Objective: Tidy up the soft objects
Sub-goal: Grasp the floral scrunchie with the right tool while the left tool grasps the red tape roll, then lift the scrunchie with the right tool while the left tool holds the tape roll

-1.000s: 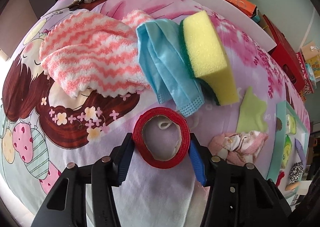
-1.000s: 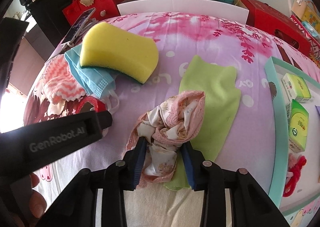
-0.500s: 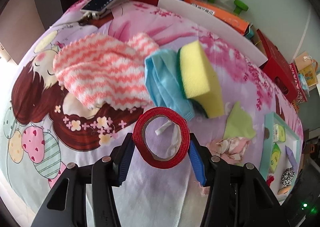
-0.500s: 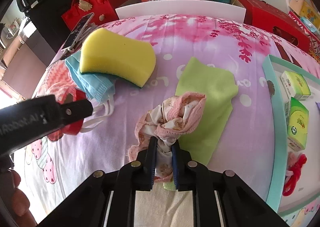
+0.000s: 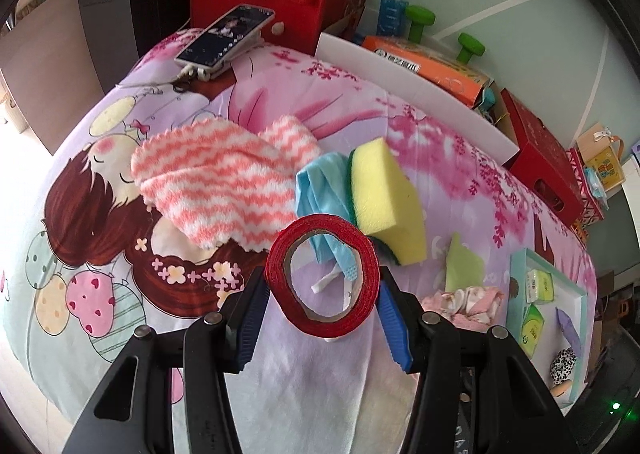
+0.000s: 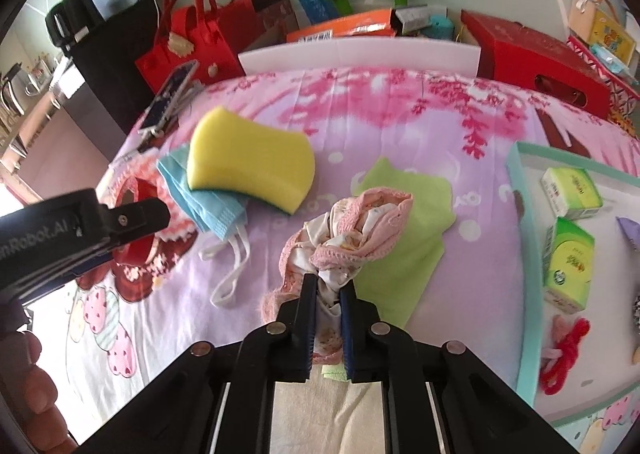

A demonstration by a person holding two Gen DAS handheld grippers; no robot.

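In the left wrist view, the left tool (image 5: 322, 296) is gripping a red tape roll (image 5: 323, 274) between its blue pads, holding it clear above the cartoon-printed sheet (image 5: 120, 294) that is covering the surface. Beyond the roll, a yellow sponge (image 5: 386, 206) is leaning on a blue face mask (image 5: 320, 190), which is lying just beside a pink-and-white striped towel (image 5: 216, 182). A green cloth (image 5: 462, 266) and a crumpled pink garment (image 5: 466, 300) are lying to the right, near a teal tray (image 5: 516, 286).

In the right wrist view, the right tool (image 6: 328, 314) is standing nearly closed, pinching the pink garment (image 6: 360, 230), whose bunched upper part is rising above the jaws; its jaws have just been closing on the fabric. The garment is partly overlapping the green cloth (image 6: 408, 222). To the left, the yellow sponge (image 6: 250, 162) is resting on the blue face mask (image 6: 208, 206), and the left tool's black body (image 6: 80, 230) is reaching in with the red tape roll (image 6: 136, 250). The teal tray (image 6: 524, 254) is sitting at the right.
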